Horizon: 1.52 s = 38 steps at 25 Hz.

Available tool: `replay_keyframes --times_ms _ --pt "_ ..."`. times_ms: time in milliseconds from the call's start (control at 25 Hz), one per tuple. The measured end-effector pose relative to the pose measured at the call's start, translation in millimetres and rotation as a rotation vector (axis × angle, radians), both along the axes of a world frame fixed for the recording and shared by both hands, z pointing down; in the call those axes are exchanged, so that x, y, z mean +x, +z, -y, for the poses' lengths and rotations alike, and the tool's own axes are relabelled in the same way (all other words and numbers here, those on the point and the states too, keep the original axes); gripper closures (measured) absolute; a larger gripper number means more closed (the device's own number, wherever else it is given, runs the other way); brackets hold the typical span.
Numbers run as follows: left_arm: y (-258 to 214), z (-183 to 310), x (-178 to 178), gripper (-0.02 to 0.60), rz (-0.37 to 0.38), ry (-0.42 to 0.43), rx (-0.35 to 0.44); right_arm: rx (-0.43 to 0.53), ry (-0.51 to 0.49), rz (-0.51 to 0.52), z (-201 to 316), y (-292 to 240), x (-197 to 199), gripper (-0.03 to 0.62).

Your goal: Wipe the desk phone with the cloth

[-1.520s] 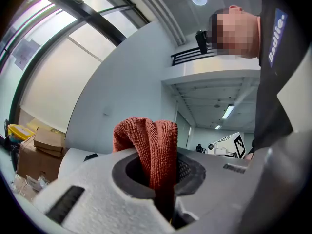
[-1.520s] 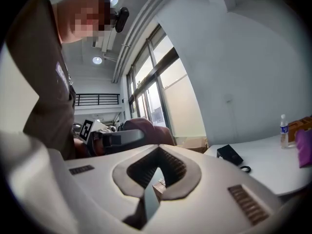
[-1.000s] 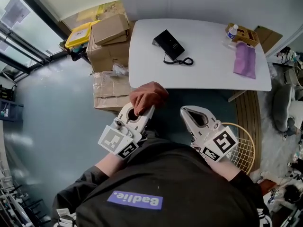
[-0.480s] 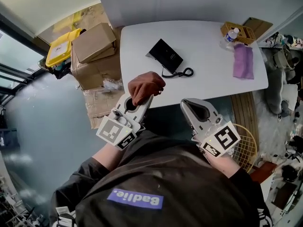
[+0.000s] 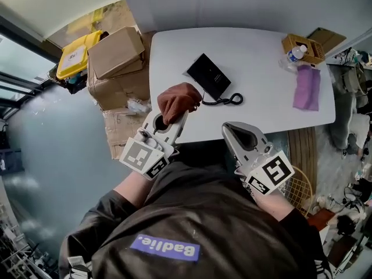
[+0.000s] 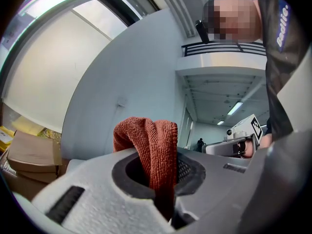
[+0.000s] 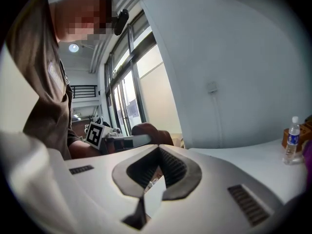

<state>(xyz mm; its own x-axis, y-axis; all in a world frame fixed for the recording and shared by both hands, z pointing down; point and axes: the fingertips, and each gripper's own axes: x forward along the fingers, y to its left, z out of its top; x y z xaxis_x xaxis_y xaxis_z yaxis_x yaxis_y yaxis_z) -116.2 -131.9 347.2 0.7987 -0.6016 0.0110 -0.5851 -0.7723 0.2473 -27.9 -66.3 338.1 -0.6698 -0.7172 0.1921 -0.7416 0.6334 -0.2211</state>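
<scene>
The black desk phone (image 5: 208,75) lies on the white table (image 5: 256,57), its coiled cord (image 5: 225,101) trailing toward the near edge. My left gripper (image 5: 168,120) is shut on a rust-red cloth (image 5: 177,99), which bulges out past the jaws just left of the phone, over the table's near edge. In the left gripper view the cloth (image 6: 148,138) fills the gap in the left gripper (image 6: 157,156). My right gripper (image 5: 228,128) hangs off the table's near edge, below the cord. Its jaws meet with nothing between them in the right gripper (image 7: 158,150) view.
A purple cloth (image 5: 307,87), a water bottle (image 5: 295,53) and a wicker basket (image 5: 303,44) sit at the table's right end. Cardboard boxes (image 5: 116,52) and a yellow case (image 5: 74,54) stand on the floor left of the table. A round wire basket (image 5: 302,188) is by my right side.
The left gripper has carried the cloth forward from off the table's near edge to over it, close beside the phone. The right gripper has kept its place.
</scene>
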Motion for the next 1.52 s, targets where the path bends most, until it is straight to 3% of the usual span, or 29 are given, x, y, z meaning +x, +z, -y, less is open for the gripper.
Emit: replay_keyframes --times_ms 280,520,800,1200,1520 --pt "27 35 24 0.545 0.073 -0.142 -0.022 -0.029 -0.108 0.027 36 19 38 0.566" --pt "69 79 35 0.545 0.189 -0.262 -0.027 -0.058 -0.199 0.035 65 41 72 0.566" --pt "129 127 43 0.545 0.299 -0.351 -0.087 -0.121 -0.239 0.056 87 77 97 0.566" --pt "214 161 65 0.545 0.525 -0.273 -0.147 -0.207 -0.222 0.043 86 110 106 0.566" --pt "249 121 104 0.545 0.552 -0.159 -0.195 -0.236 -0.186 0.037 77 119 116 0.566"
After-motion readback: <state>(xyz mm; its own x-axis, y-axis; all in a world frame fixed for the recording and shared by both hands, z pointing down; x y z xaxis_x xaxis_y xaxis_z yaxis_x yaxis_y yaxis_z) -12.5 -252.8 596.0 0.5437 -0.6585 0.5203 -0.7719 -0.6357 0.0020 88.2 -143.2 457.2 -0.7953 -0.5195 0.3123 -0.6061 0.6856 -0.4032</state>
